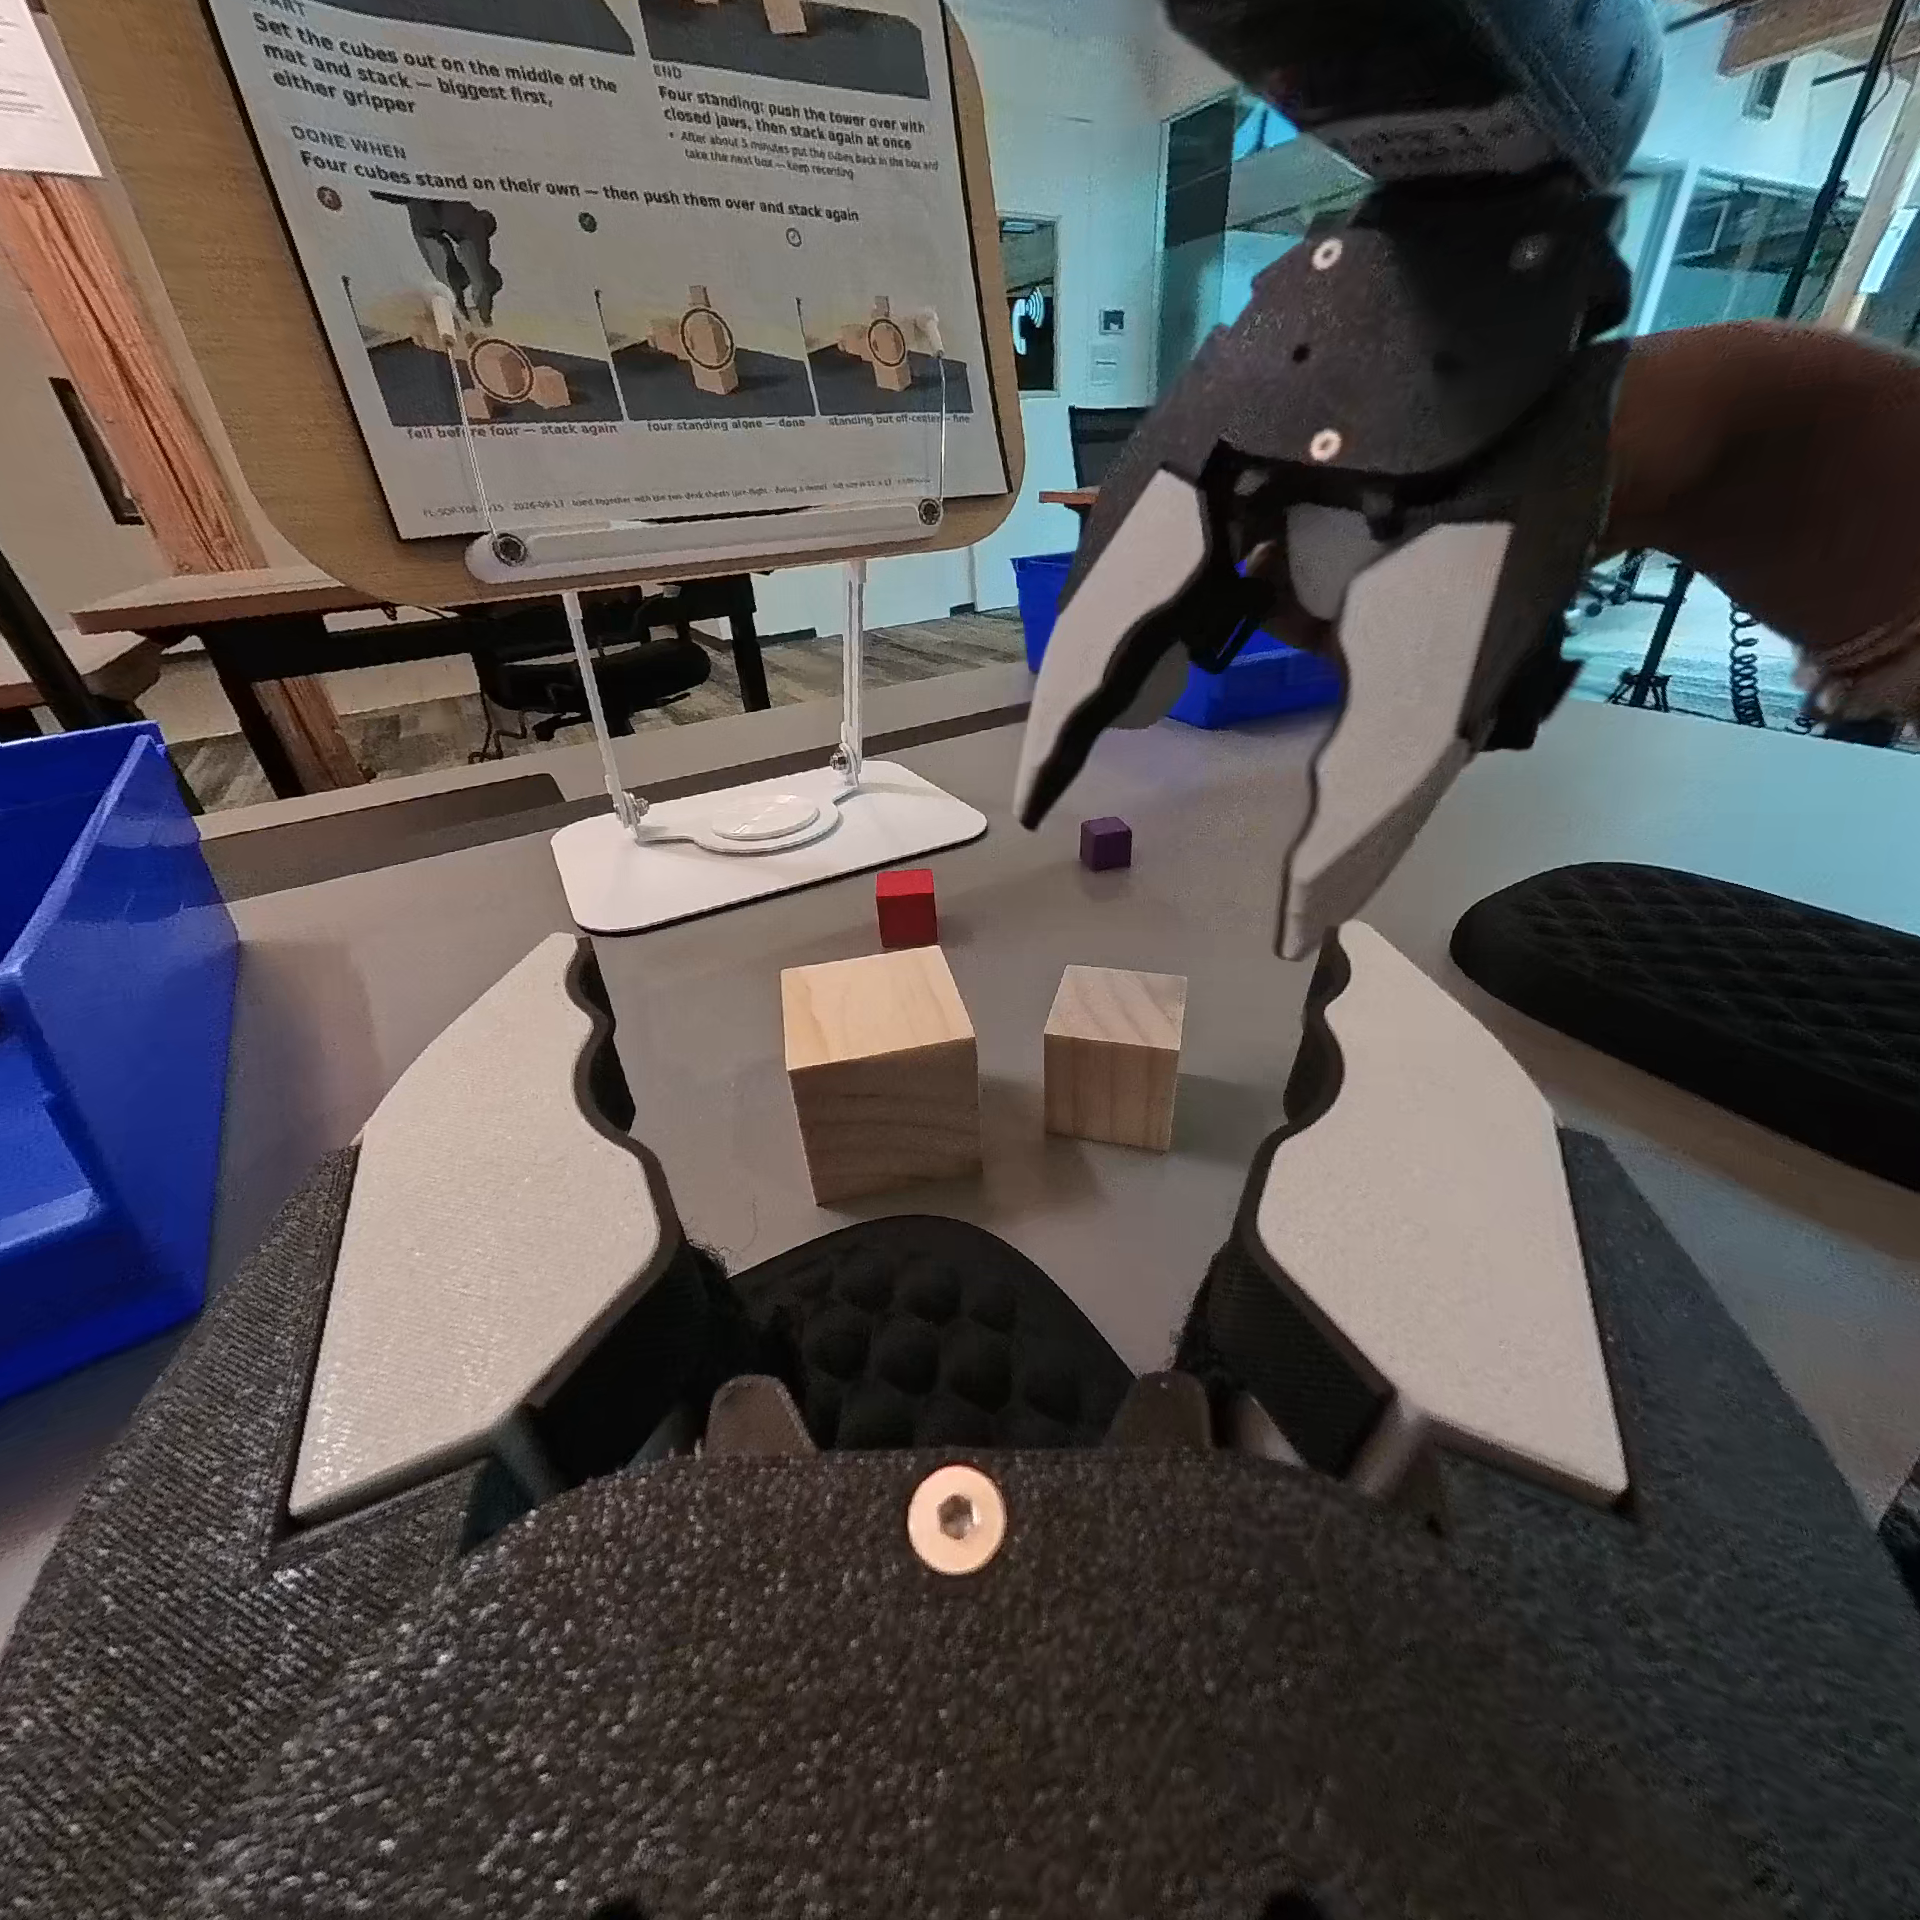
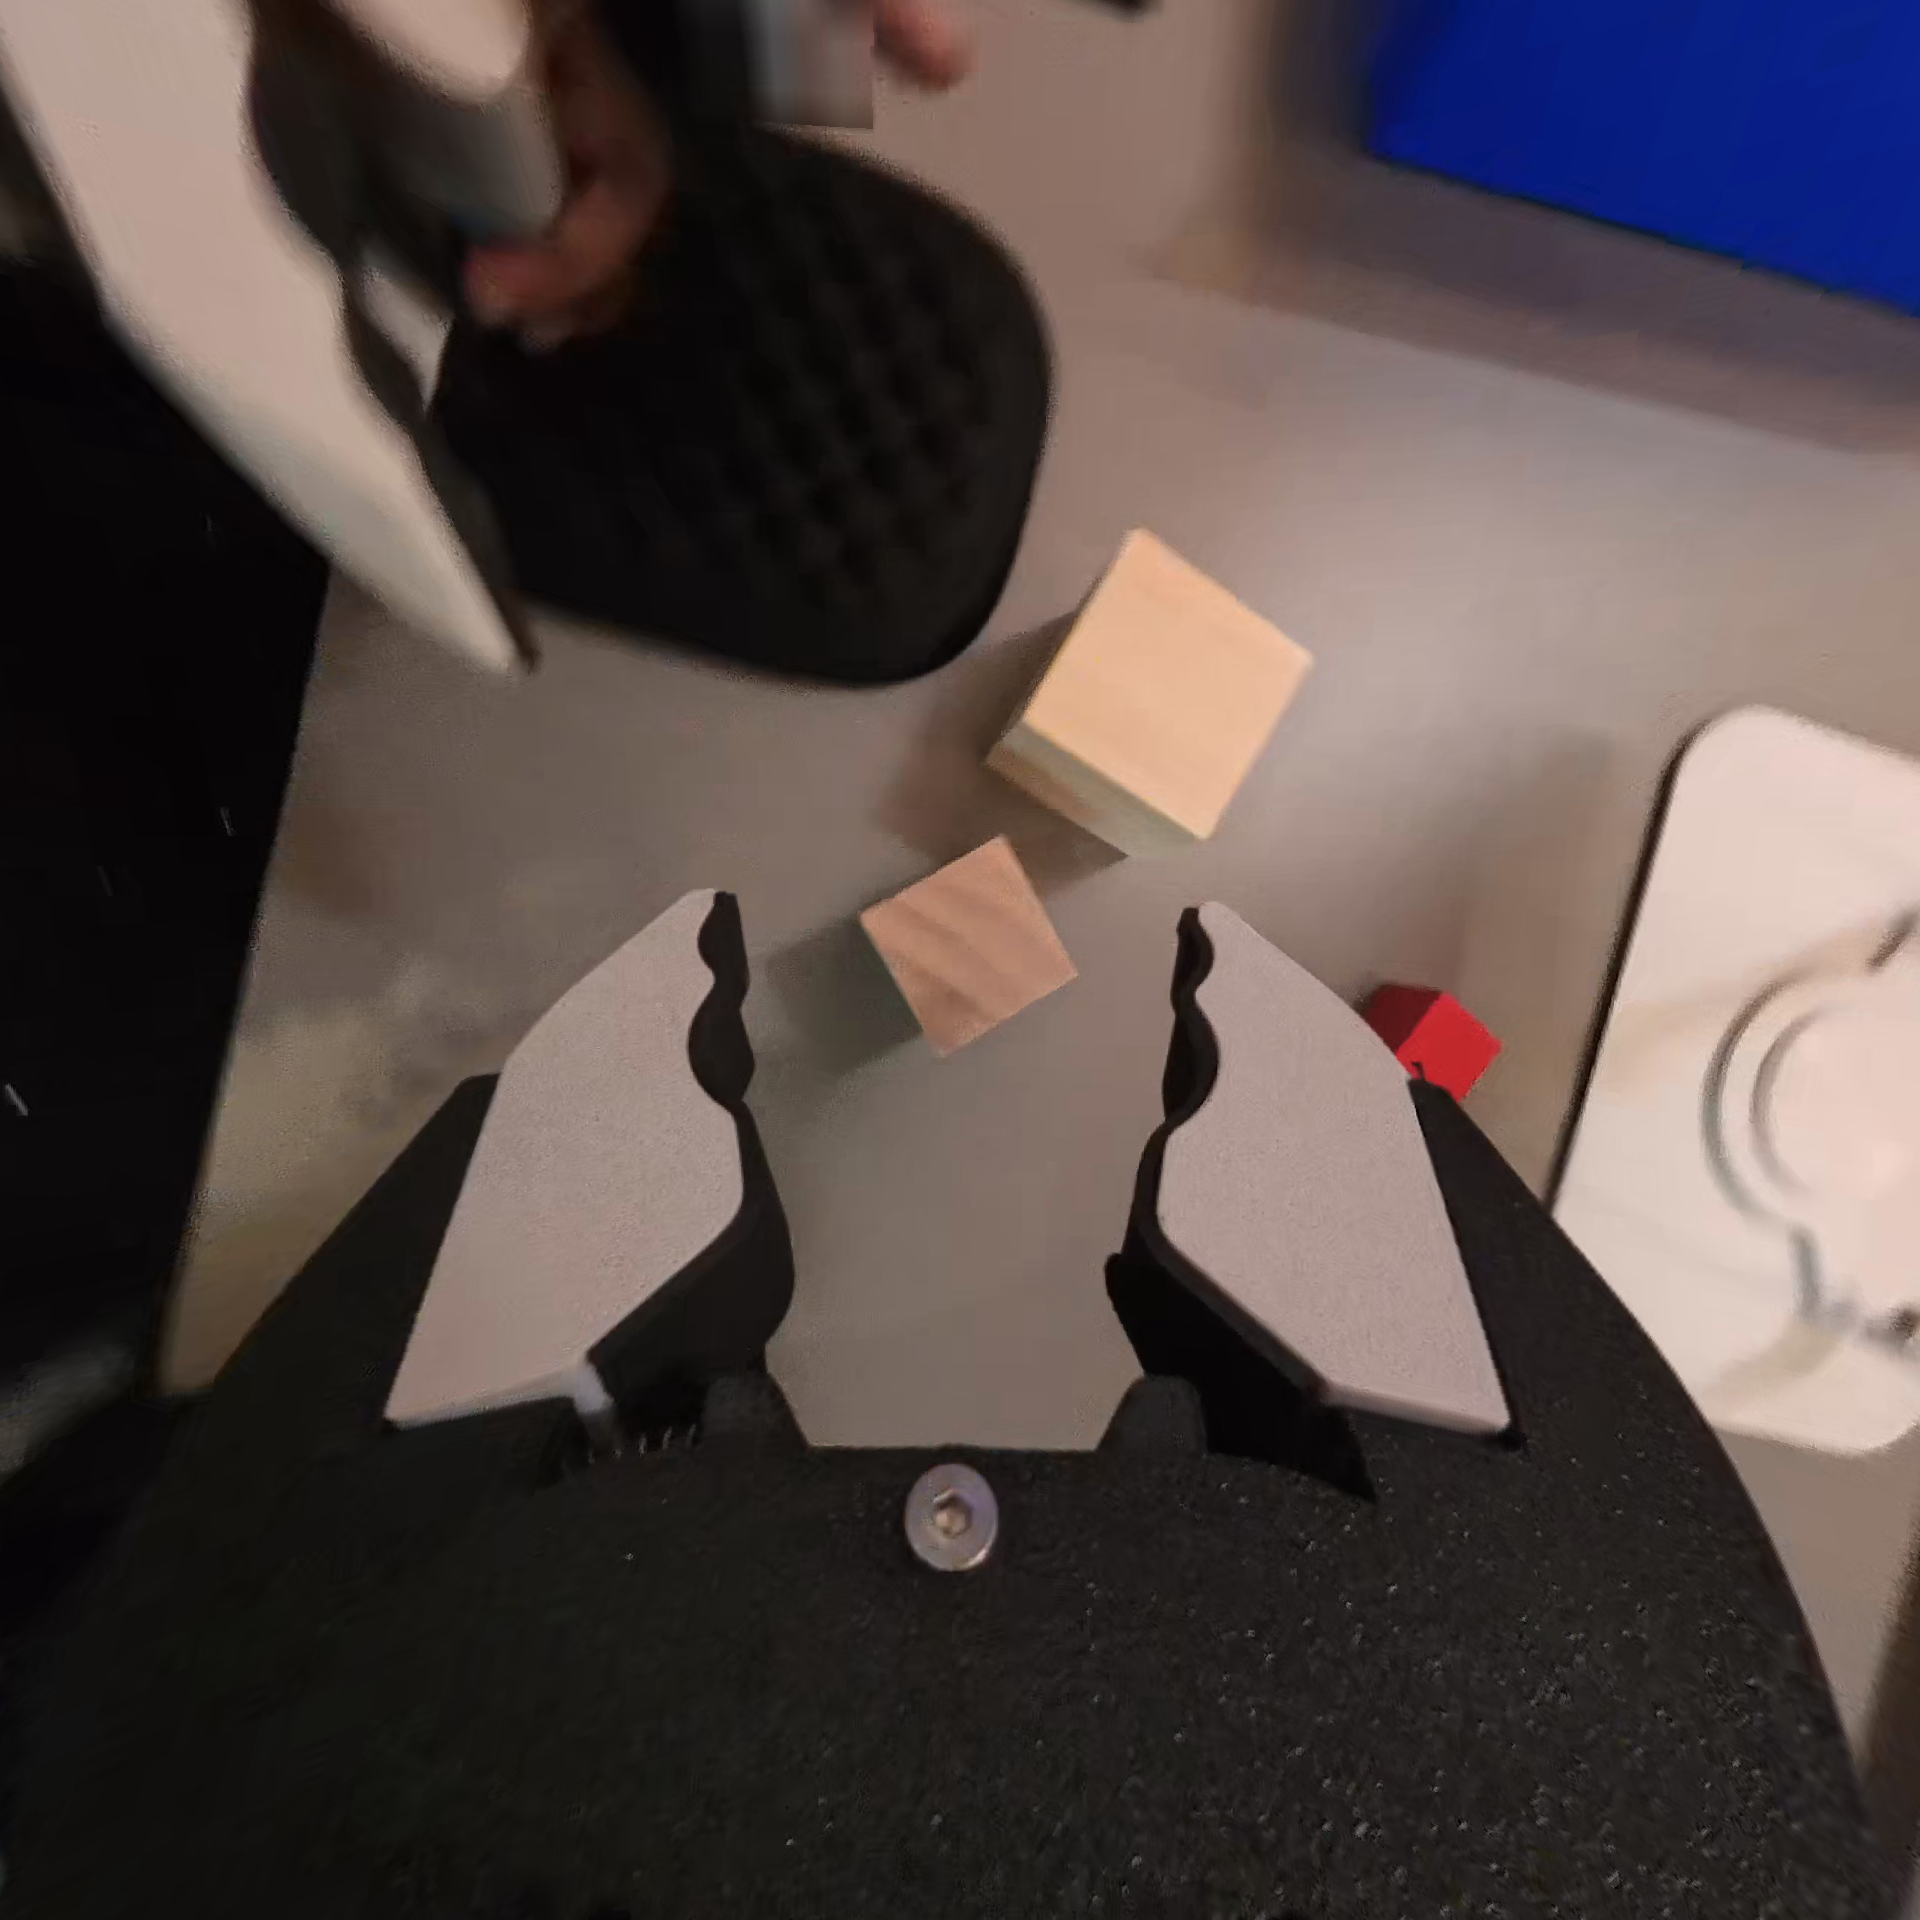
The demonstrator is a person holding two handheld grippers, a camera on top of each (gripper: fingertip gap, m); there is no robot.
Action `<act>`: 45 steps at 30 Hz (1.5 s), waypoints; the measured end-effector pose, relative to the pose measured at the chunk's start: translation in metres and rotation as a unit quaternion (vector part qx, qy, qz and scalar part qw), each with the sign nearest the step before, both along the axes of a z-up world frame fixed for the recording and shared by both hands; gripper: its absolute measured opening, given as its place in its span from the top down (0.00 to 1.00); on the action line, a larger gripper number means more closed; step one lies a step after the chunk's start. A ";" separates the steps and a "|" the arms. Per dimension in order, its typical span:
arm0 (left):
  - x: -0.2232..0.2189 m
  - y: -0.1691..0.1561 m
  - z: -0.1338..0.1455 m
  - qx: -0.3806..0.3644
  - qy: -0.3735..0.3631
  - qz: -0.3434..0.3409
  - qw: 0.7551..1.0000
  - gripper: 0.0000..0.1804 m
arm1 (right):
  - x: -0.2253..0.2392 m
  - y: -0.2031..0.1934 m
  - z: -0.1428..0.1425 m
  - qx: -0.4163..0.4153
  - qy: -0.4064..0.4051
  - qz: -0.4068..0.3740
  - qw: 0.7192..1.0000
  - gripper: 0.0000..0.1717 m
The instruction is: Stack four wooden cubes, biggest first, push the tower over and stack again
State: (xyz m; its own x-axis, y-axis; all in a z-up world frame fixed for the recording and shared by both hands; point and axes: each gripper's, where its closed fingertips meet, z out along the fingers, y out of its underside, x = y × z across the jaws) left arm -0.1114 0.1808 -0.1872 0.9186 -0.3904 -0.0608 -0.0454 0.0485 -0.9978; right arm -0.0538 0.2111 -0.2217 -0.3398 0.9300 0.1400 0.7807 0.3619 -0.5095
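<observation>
Right gripper (image 2: 961,920) hung spread above smaller wooden cube (image 2: 966,945), untouched; larger cube (image 2: 1153,686) beyond, red cube (image 2: 1439,1039) right.

Office room: dark desks (image 1: 436,634) and a black chair (image 1: 592,675) at mid-left, wood-plank floor (image 1: 894,644), glass partitions (image 1: 1745,229) upper right.

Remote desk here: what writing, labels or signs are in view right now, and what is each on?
Printed sheet on the white stand: headings, text lines and captioned photos, legible; wording not repeated here.
White paper, top left edge: too small to read.
Wall signs far behind: too small.
Large wooden cube, small wooden cube, red cube, purple cube: no markings.
Right wrist view: blurred, no writing seen.
</observation>
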 end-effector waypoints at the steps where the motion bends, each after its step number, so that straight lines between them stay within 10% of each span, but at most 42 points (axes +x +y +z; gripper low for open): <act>1: 0.000 0.000 0.000 -0.001 0.002 0.000 1.000 0.31 | 0.005 -0.003 -0.005 0.019 -0.017 0.045 0.999 0.55; 9: 0.002 0.001 -0.002 -0.004 0.007 -0.001 1.000 0.32 | 0.010 0.004 -0.029 0.095 -0.134 0.197 0.966 0.60; 19: 0.000 0.000 -0.001 -0.002 -0.001 -0.002 1.000 0.32 | 0.007 0.012 -0.061 0.088 -0.171 0.210 0.959 0.75; 31: 0.001 0.001 -0.002 -0.005 0.004 -0.002 1.000 0.33 | -0.035 0.028 0.017 0.007 -0.140 -0.111 0.984 0.75; 45: 0.001 0.000 -0.001 -0.003 0.001 -0.003 1.000 0.34 | -0.066 0.039 0.001 -0.051 -0.062 -0.266 0.961 0.75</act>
State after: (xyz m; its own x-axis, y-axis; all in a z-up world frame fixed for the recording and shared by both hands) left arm -0.1108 0.1809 -0.1883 0.9163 -0.3962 -0.0594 -0.0465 0.0421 -0.9980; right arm -0.1200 0.2497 -0.2209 0.1785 0.9836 0.0270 0.8981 -0.1516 -0.4128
